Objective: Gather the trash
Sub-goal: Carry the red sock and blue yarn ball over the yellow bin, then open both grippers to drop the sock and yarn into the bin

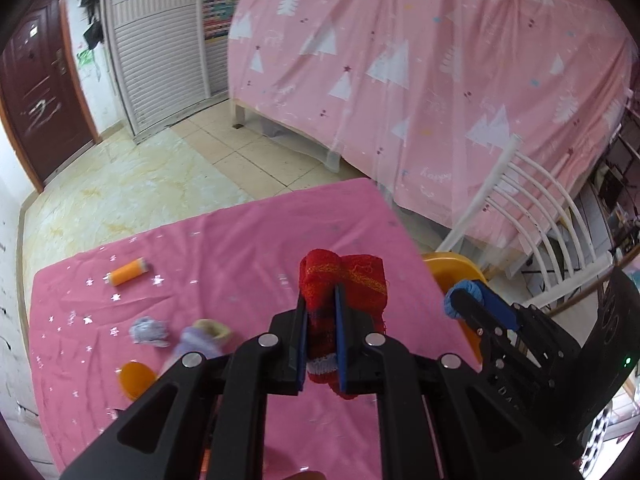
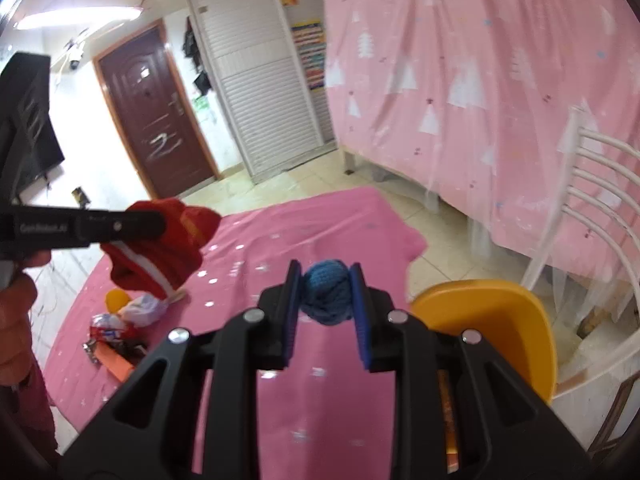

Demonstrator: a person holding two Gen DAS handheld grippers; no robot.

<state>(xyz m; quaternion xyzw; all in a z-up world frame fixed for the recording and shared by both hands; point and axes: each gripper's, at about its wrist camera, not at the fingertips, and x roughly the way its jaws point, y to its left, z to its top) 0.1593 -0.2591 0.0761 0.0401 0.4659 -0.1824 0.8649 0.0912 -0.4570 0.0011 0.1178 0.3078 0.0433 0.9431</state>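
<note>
My left gripper (image 1: 322,296) is shut on a red sock (image 1: 352,280) and holds it above the pink-clothed table (image 1: 240,240); the sock also shows in the right wrist view (image 2: 160,256). My right gripper (image 2: 326,276) is shut on a blue knitted ball (image 2: 326,296), held above the table's right edge next to an orange bin (image 2: 492,320). That ball shows in the left wrist view (image 1: 464,298), with the bin (image 1: 452,266) behind it.
On the cloth lie an orange thread spool (image 1: 128,274), a crumpled bluish paper (image 1: 148,330), a purple sock (image 1: 204,338), an orange lid (image 1: 136,378) and wrappers (image 2: 112,336). A white chair (image 2: 592,216) and a pink-draped bed (image 1: 440,72) stand at the right.
</note>
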